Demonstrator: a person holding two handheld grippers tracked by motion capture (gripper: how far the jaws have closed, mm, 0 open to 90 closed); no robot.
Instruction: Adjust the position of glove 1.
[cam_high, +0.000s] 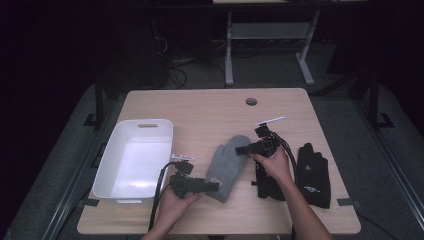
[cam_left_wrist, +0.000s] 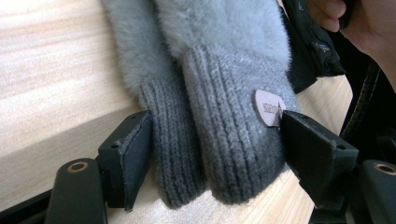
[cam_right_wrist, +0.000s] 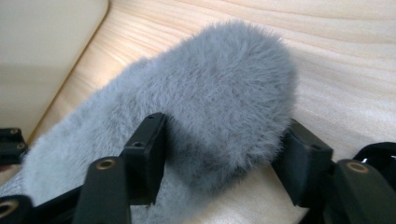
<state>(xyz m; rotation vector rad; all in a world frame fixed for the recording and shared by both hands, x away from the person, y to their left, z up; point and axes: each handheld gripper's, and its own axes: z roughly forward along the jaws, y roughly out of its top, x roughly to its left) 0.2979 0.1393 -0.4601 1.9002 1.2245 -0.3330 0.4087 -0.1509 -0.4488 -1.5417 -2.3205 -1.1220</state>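
- High view: a pair of grey mittens (cam_high: 227, 165) is seen lying stacked on the wooden table (cam_high: 210, 112), near its middle, cuffs toward the person and furry tips away.
- The left gripper (cam_high: 215, 185) is held level at the cuff end, its jaws set either side of the knitted cuffs.
- The right gripper (cam_high: 240, 149) is held at the furry tip end, pointing toward the white tub (cam_high: 136, 160), which stands on the table to the left of the mittens.
- Black gloves (cam_high: 312, 175) are seen on the table to the right, one partly covered by the right hand (cam_high: 272, 162).
- Left gripper view: both ribbed cuffs (cam_left_wrist: 210, 140) are framed between the jaws, which stand wide. The right-hand pad touches the cuff beside a small pale label (cam_left_wrist: 268, 107); the left-hand pad lies just against the other cuff. No squeezing of the knit is visible, so a firm hold cannot be confirmed.
- A black glove (cam_left_wrist: 313, 46) is noted behind the mittens, with the other hand (cam_left_wrist: 359, 23) above it.
- Right gripper view: the furry mitten tip (cam_right_wrist: 224, 102) is framed between widely spread jaws. The fur brushes both pads, yet the pile is not pressed in; nothing is gripped.
- The tub wall (cam_right_wrist: 42, 56) is seen at upper left, apart from the mitten.
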